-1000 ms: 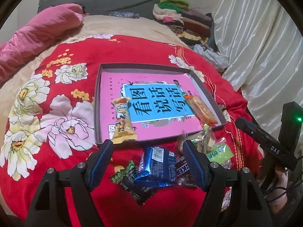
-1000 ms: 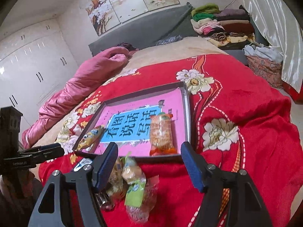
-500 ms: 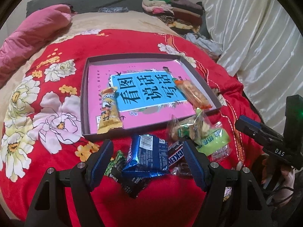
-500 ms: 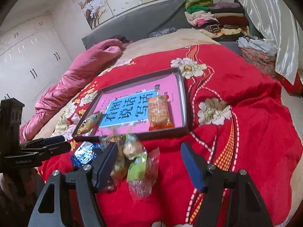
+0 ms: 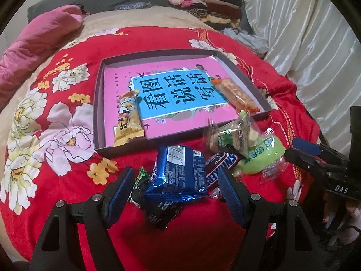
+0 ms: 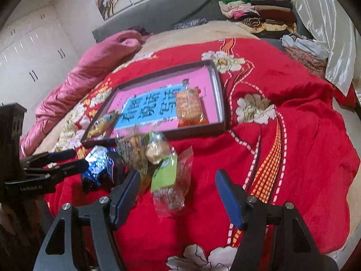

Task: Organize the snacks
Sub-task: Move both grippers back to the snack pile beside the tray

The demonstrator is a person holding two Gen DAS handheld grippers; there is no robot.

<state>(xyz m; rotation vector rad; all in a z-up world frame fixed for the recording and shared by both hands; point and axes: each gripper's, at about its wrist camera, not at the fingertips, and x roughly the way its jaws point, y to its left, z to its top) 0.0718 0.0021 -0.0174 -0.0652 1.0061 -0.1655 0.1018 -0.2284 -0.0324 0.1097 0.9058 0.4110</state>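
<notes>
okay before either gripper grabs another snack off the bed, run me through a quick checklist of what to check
1. Left gripper open, nothing pinched: ok.
2. Blue pack lined up between its fingers: ok.
3. Right gripper open, empty: ok.
4. Green packet lying clear of the right gripper's pads: ok.
5. Free room in the tray, with only the yellow bar and orange packet inside: ok.
6. Blue pack free of the Snickers beside it: cannot tell, they overlap.
</notes>
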